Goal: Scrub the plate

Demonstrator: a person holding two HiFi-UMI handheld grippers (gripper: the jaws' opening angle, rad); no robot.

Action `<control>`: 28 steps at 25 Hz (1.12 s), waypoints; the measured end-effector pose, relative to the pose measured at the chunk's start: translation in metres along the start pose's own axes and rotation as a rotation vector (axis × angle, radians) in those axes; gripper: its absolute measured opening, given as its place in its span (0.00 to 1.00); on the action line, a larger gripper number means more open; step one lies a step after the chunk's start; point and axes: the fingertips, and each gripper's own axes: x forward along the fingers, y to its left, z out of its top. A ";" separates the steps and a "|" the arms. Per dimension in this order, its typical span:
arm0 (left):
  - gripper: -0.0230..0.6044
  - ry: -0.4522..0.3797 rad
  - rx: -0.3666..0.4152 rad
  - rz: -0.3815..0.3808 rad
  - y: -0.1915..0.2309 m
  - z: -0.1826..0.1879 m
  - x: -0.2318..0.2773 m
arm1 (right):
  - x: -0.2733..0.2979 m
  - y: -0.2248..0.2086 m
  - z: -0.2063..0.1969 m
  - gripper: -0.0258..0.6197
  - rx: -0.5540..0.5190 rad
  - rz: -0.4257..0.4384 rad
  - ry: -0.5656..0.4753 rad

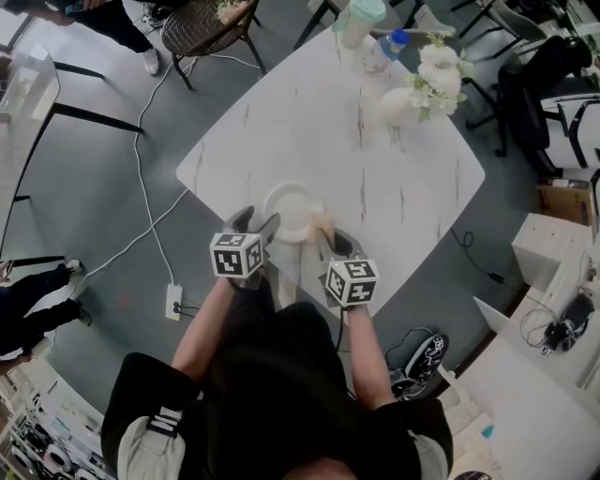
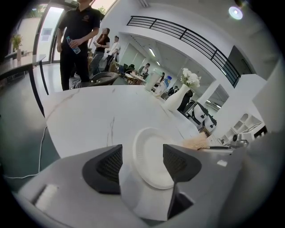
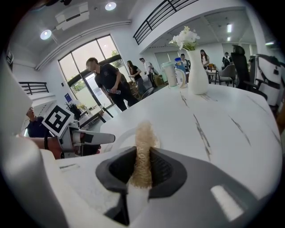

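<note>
A white plate (image 1: 292, 212) lies flat on the white marble table (image 1: 394, 178), near its front edge. My left gripper (image 1: 255, 225) stands open at the plate's left rim. In the left gripper view the plate (image 2: 153, 158) shows in the gap of that gripper (image 2: 141, 164), and its pads do not press on it. My right gripper (image 1: 330, 236) is shut on a tan fibrous scrubber (image 1: 321, 223) over the plate's right rim. In the right gripper view the scrubber (image 3: 143, 151) sticks up between the pads of that gripper (image 3: 142, 167), with the plate's rim (image 3: 120, 133) behind it.
A white vase of white flowers (image 1: 412, 98), a large cup (image 1: 356, 23) and a bottle (image 1: 384, 47) stand at the table's far side. A wicker chair (image 1: 202, 23) is beyond the table. A power strip (image 1: 174, 300) and cable lie on the floor at left. People stand in the background.
</note>
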 end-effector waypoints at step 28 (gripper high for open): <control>0.05 -0.381 0.263 0.047 -0.101 0.046 -0.178 | -0.143 0.095 0.084 0.16 -0.323 0.058 -0.394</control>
